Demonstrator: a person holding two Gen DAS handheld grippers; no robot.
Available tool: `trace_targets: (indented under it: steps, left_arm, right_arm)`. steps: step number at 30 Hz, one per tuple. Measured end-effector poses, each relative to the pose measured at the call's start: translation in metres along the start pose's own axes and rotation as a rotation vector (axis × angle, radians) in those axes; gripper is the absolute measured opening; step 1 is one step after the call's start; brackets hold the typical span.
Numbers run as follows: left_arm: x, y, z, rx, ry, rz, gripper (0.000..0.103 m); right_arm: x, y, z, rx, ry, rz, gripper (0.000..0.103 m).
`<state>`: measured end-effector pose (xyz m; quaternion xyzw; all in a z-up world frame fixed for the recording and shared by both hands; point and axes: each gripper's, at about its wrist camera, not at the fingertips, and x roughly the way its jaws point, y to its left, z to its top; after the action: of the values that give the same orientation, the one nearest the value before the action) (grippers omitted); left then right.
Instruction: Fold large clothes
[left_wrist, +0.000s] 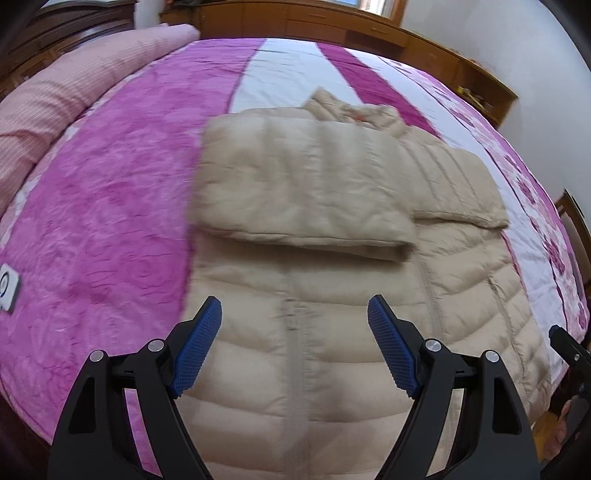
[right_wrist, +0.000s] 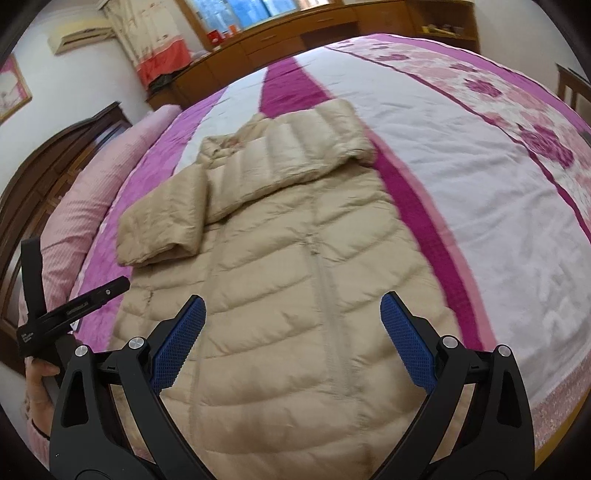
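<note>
Left gripper (left_wrist: 294, 345): blue pads spread wide, nothing between them, poised above the lower body of the beige puffer coat (left_wrist: 332, 314), close to its hem. Right gripper (right_wrist: 293, 347): likewise spread and empty, over the same lower part, slightly to the other side of the centre seam (right_wrist: 328, 295).

Further out: coat laid flat along the bed cover (right_wrist: 461, 184), collar (left_wrist: 347, 107) at the far end, hem nearest the grippers. Both sleeves already brought in across the chest — one sleeve (left_wrist: 295, 192) lying crosswise over the upper body in the left wrist view, the other sleeve (right_wrist: 295, 155) angled across the shoulder area in the right wrist view. Cuffs resting on the coat itself, not hanging off onto the cover.

Beyond the coat: rolled pink quilt (left_wrist: 74, 96) along one edge of the bed, wooden cabinets (right_wrist: 295, 40) against the far wall.

Judged progress: roughly the first stage done, sleeves folded inward and body narrowed to a long rectangle. Probably left: gripping the hem at both corners, carrying it up toward the collar, perhaps folding once more into a compact bundle. Puffy filling likely to spring back, so pressing flat may be needed.
</note>
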<state>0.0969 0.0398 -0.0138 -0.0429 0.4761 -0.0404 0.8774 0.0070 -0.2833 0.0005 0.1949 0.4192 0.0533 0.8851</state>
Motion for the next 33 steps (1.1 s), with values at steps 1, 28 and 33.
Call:
trace_targets:
  steps: [1,28,33]
  left_arm:
    - [-0.001,0.007,0.0,-0.013,-0.003,0.007,0.079]
    - [-0.01,0.129,-0.027,-0.185,-0.004,0.141,0.079]
    - [-0.008,0.134,-0.032,-0.201,-0.01,0.125,0.079]
  right_arm:
    - [0.002,0.006,0.001,-0.011,0.004,0.004,0.095]
    - [0.151,0.257,0.018,-0.408,0.203,0.144,0.095]
    - [0.187,0.289,0.014,-0.478,0.212,0.094,0.095]
